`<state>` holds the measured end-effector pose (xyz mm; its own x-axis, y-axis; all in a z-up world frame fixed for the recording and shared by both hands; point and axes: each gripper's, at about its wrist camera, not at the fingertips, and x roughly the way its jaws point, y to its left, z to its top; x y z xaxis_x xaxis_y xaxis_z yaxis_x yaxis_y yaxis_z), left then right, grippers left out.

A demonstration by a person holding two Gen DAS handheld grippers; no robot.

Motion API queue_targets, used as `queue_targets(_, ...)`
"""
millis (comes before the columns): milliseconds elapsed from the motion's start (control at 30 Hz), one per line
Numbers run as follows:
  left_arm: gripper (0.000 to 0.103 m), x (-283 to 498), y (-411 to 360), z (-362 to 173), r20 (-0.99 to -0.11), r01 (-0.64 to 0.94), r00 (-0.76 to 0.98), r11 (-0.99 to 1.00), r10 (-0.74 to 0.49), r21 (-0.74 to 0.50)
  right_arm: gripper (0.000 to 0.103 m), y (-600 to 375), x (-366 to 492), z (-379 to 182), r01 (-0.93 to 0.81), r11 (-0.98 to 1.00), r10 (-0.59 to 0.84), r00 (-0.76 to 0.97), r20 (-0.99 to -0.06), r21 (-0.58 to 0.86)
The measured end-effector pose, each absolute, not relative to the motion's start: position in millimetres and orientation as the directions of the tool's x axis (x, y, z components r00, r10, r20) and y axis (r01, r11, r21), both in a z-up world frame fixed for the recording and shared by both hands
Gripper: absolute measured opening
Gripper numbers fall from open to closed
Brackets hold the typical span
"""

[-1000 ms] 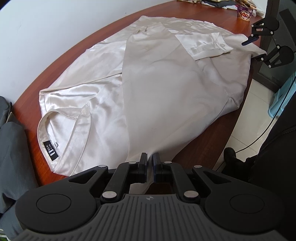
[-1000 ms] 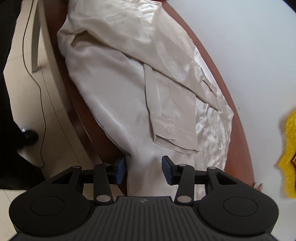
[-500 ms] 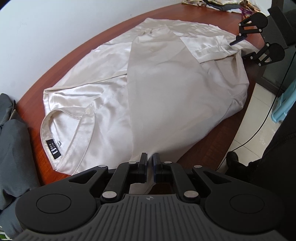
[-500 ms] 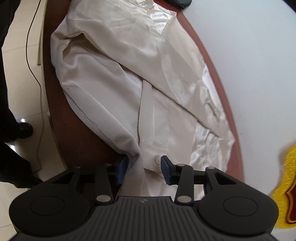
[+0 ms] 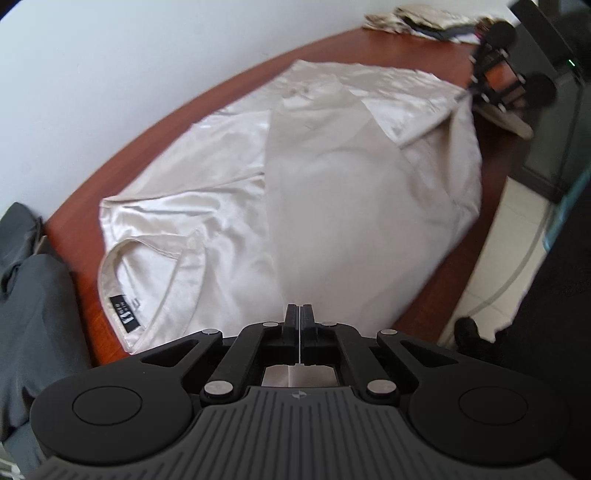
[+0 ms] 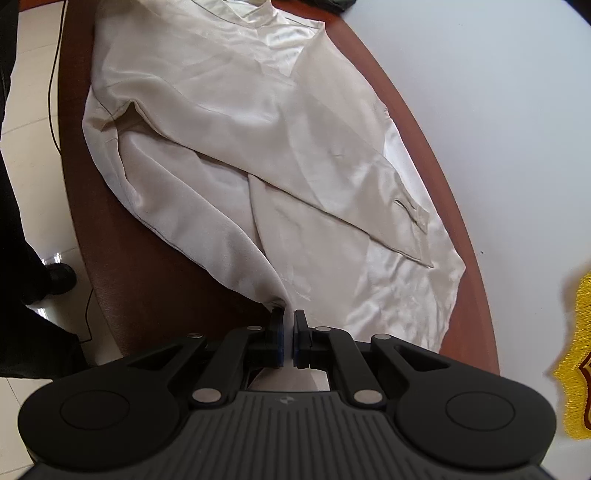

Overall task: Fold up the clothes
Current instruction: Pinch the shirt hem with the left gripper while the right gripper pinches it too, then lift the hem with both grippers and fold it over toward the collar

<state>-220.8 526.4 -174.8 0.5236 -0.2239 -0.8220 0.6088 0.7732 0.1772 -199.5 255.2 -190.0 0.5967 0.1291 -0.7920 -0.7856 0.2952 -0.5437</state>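
A cream satin shirt (image 5: 332,177) lies spread on the brown wooden table (image 5: 155,122), collar and black label (image 5: 125,314) at the near left. My left gripper (image 5: 298,314) is shut on the shirt's near edge by the shoulder. My right gripper (image 6: 289,321) is shut on the shirt's edge (image 6: 273,291) at the hem end, and it shows far off in the left wrist view (image 5: 495,85). In the right wrist view the shirt (image 6: 277,147) has one sleeve with its cuff (image 6: 417,218) folded across the body.
A dark grey garment (image 5: 29,295) lies at the table's left end. More folded clothes (image 5: 424,22) sit at the far end. The table's edge drops to a tiled floor (image 5: 491,251) with a cable, on the right. A white wall (image 6: 498,92) runs behind.
My right gripper has shut on the shirt's hem edge and lifted back, drawing the cloth taut. Both grippers have risen and the side of the shirt comes up with them.
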Motion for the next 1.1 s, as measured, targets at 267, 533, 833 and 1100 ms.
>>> queue_targets(267,0.046,-231.2,532.5,-190.0,-0.862,0.646,0.462,0.745,-0.208,0.167,0.006,257.9,-199.1,-191.1,-0.788,0.298,0.116,0.59,-0.799,-0.539)
queue_targets(533,0.043,-232.1,550.3,-210.2,-0.898,0.664,0.402,0.732,-0.18,0.151,0.006,259.1,-201.6,-195.2,-0.789,0.307,0.108,0.585,-0.804,-0.533)
queue_targets(833,0.004,-232.0,567.1,-194.6,-0.834,0.621,0.495,0.771,-0.243,0.144,0.006,259.4,-198.1,-191.6,-0.776,0.341,0.102,0.592,-0.799,-0.532)
queue_targets(1100,0.004,-203.0,576.6,-150.4,-0.737,0.465,0.632,0.878,-0.241,0.112,0.005,260.8,-183.5,-173.1,-0.723,0.397,0.095,0.646,-0.758,-0.566)
